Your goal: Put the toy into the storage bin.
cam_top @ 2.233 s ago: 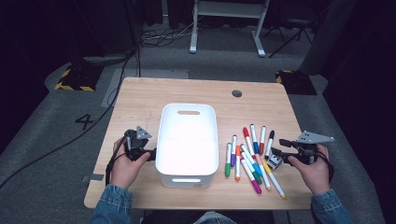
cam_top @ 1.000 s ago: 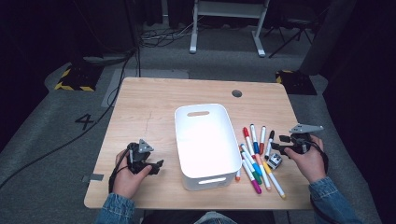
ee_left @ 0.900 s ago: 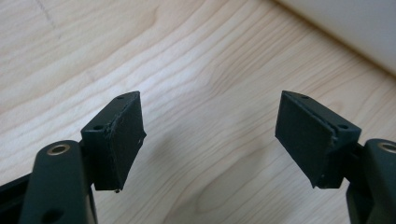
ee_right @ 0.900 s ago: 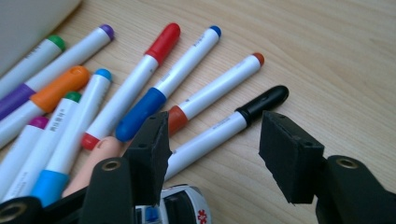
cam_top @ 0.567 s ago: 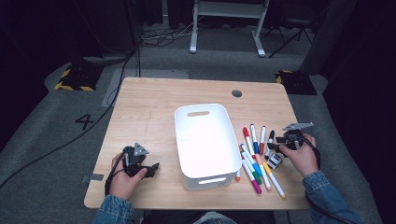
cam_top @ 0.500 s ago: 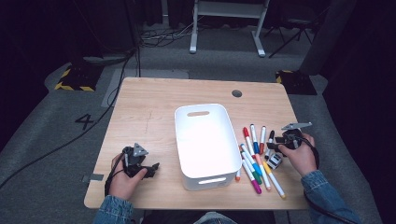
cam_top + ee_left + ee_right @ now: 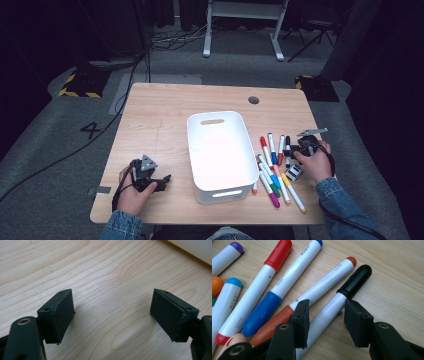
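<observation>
Black-capped marker (image 7: 337, 305) lying on the desk (image 7: 397, 285), outermost in the row beside the white bin (image 7: 220, 150), between the closing, not yet pinching right tongs (image 7: 325, 322). Probably light, stiff, slick and prone to roll; best pinched mid-barrel. Left tongs (image 7: 112, 315) spread, opening over bare wood.

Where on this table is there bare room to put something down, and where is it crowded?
Bare wood runs along the table's far edge behind the white bin, and across the left half between the bin and the left gripper. Right of the bin it is crowded: markers lie packed where the right gripper works.
</observation>
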### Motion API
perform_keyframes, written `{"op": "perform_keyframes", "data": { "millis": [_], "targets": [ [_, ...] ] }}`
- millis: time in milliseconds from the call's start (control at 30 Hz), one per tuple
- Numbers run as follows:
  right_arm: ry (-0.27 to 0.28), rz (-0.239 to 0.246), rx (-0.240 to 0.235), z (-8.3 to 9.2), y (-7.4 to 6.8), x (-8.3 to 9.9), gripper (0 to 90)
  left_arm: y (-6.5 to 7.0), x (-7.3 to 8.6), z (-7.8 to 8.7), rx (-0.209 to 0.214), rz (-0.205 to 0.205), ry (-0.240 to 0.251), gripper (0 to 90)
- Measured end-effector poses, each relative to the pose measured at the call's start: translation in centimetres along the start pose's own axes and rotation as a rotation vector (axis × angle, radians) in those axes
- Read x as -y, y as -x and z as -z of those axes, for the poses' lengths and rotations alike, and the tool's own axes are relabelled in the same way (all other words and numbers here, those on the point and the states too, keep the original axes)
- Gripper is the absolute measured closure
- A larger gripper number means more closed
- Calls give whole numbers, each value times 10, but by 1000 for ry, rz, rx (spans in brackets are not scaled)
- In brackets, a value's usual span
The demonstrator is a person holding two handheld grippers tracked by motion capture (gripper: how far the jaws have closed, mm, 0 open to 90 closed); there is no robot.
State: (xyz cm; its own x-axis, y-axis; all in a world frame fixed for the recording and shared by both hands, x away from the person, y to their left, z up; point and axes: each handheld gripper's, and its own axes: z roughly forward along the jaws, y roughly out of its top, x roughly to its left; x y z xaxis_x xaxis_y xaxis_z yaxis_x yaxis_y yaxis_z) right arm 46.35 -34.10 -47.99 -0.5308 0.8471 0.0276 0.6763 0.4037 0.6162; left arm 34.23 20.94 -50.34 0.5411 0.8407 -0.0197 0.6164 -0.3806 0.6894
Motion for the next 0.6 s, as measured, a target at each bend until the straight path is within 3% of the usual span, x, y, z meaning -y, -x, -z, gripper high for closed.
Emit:
{"op": "perform_keyframes", "data": {
  "millis": [600],
  "targets": [
    [3, -58, 49, -9, 7, -9, 724, 0, 0, 0, 2, 1, 0, 196]
  ]
}}
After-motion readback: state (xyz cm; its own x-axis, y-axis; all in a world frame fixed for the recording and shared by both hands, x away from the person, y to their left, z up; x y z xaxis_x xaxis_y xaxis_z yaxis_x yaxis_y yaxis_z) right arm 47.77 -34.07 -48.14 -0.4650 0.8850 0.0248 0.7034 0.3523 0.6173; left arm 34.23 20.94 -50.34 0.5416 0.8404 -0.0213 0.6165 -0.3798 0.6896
